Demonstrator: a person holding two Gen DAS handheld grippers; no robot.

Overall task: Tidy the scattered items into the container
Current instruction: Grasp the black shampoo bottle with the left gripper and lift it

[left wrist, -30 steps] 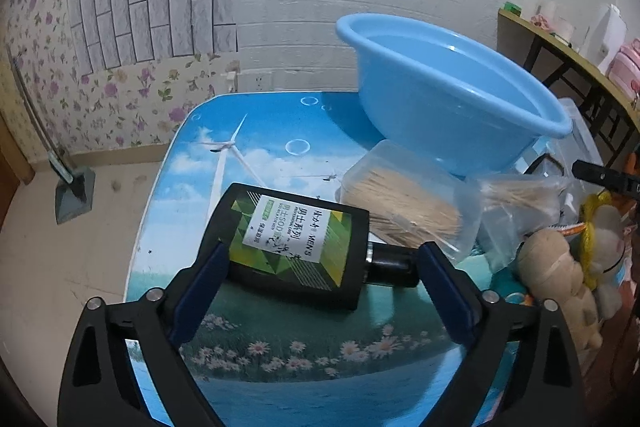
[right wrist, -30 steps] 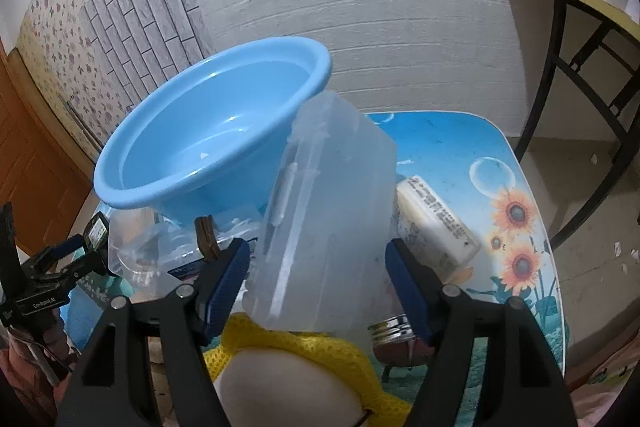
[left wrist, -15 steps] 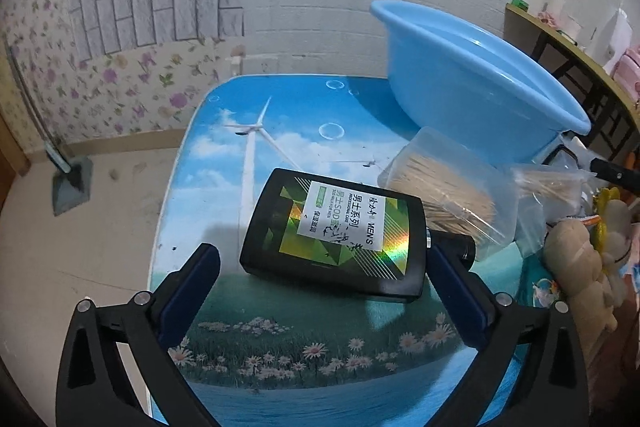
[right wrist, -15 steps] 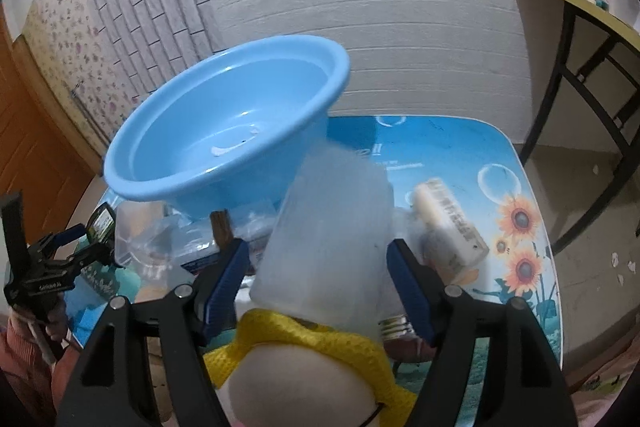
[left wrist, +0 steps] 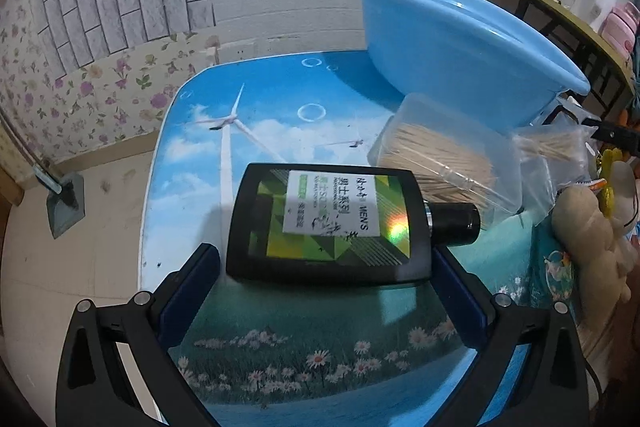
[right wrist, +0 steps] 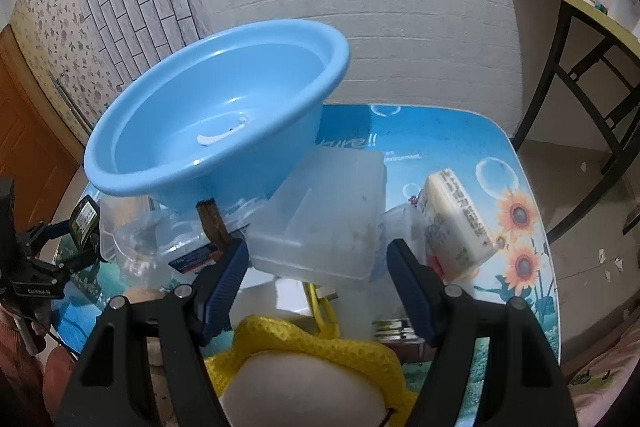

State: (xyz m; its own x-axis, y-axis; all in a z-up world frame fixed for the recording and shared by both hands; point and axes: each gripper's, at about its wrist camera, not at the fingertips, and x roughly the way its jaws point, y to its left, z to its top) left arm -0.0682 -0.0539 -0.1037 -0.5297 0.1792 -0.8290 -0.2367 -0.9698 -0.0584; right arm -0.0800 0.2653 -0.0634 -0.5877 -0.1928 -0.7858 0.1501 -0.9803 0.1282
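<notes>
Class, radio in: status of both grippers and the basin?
Left gripper open around black bottle. Right gripper open at translucent plastic box. Blue plastic basin tilted, nearly empty.

The left tool (left wrist: 326, 291) has black plastic arms with dark blue pads and small silver screws. The right tool (right wrist: 318, 281) looks the same.

A: The blue basin (right wrist: 208, 131) looks like smooth, glossy plastic. The black bottle (left wrist: 328, 227)?

B: Glossy too, with a shiny, rainbow-glinting label. The clear box (right wrist: 320, 219) is frosted, cloudy plastic.

A: The surface (left wrist: 280, 107)?

B: A slick printed sheet. The yellow mesh (right wrist: 312, 343) looks like knitted cloth; the fingers' (right wrist: 224, 283) blue pads look matt.
</notes>
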